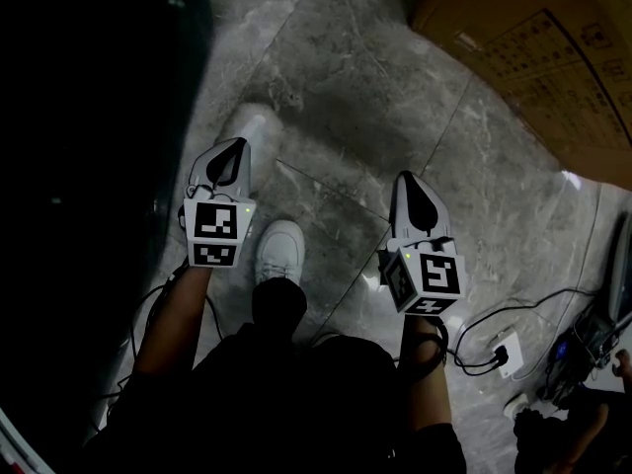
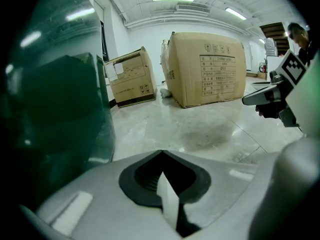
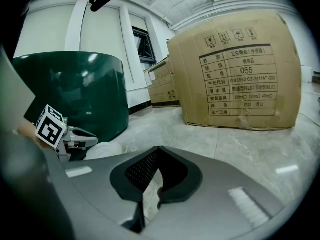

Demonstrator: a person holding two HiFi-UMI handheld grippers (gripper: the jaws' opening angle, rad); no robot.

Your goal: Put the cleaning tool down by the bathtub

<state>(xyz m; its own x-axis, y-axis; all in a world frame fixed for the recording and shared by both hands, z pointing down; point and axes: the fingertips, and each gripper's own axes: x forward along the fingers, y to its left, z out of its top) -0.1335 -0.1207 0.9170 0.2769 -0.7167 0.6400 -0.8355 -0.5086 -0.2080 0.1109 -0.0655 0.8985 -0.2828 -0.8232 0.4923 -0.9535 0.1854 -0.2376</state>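
No cleaning tool found in any view. Unable to place it, or to judge weight, stiffness or a sound spot to grip.

Left gripper (image 1: pixel 229 161): jaws clenched tip to tip, nothing between. Right gripper (image 1: pixel 409 188): likewise closed and empty. Both low over grey marble floor tiles (image 1: pixel 375 87), left one just above white sneakers (image 1: pixel 279 250).

Dark green glossy bathtub (image 3: pixel 75 91) close on left, curved wall beside left gripper. Large brown cardboard box (image 3: pixel 235 74) further off across floor. White socket with cables (image 1: pixel 506 352) on floor at right.

Judged: tool either set down out of frame or not yet fetched.
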